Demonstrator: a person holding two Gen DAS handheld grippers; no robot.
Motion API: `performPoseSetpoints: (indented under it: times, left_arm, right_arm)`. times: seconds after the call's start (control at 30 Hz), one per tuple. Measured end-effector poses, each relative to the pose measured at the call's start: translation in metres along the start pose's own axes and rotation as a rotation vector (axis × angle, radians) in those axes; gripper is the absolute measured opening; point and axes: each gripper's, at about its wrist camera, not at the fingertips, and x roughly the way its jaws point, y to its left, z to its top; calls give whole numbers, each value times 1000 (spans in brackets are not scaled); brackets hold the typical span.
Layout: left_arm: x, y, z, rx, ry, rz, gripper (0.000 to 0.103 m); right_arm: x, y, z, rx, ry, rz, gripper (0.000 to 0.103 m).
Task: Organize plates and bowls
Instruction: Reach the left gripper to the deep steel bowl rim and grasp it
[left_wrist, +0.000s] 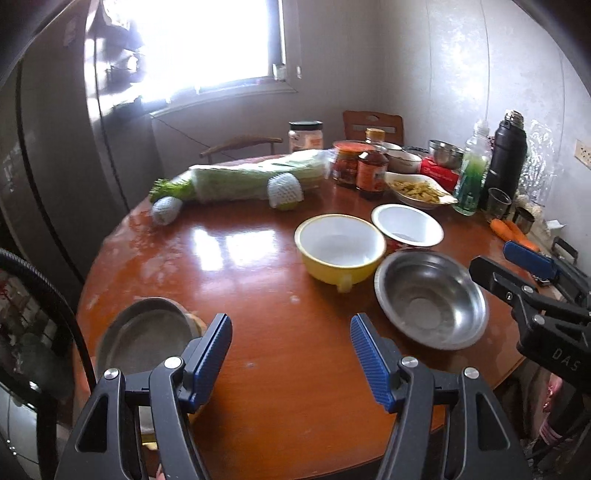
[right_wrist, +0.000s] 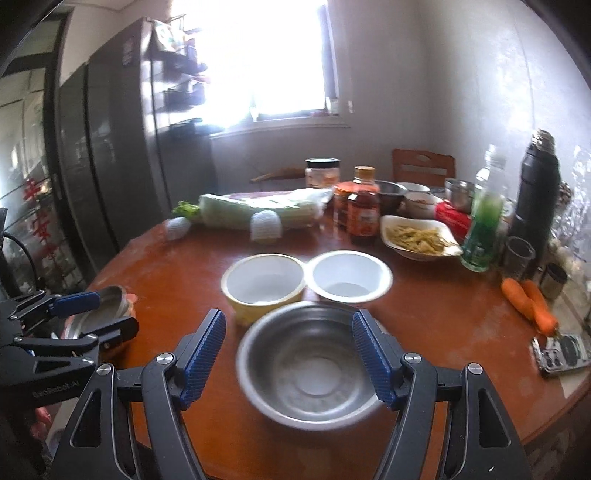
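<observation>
Three bowls stand close together on the round wooden table (left_wrist: 258, 280): a yellow bowl (left_wrist: 340, 247) with a white inside, a white bowl (left_wrist: 406, 225) behind it, and a steel bowl (left_wrist: 430, 299) nearest me. In the right wrist view my right gripper (right_wrist: 289, 321) is open, and the steel bowl (right_wrist: 306, 362) shows in the gap below its fingers, untouched. My left gripper (left_wrist: 290, 325) is open over bare table, holding nothing. A shallow metal dish (left_wrist: 144, 339) sits at the table's near left edge, just left of the left gripper's fingers. The right gripper (left_wrist: 513, 266) hovers right of the steel bowl.
At the back lie a wrapped cabbage (left_wrist: 255, 177), several jars (left_wrist: 371, 168), a dish of food (left_wrist: 417, 190), more bowls, a green bottle (left_wrist: 472, 173) and a black thermos (left_wrist: 508, 155). Carrots (right_wrist: 532, 299) and a phone (right_wrist: 561, 354) lie at the right. A dark fridge (left_wrist: 55, 147) stands left.
</observation>
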Motion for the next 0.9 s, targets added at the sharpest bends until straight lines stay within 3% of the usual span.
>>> performPoseSetpoints:
  times: [0.43,0.77,0.9]
  left_arm:
    - [50,-48,6,36,77,-92,66]
    - [86,-59,6,15,135,-123,66]
    - [93,-63,5,18,146,-132,66]
  right_arm:
    - [28,-65,-28,99,95,-99,73]
    - [56,-81,-41,143,138,-60,73]
    - [65,-82,-41,138,137,-32,63]
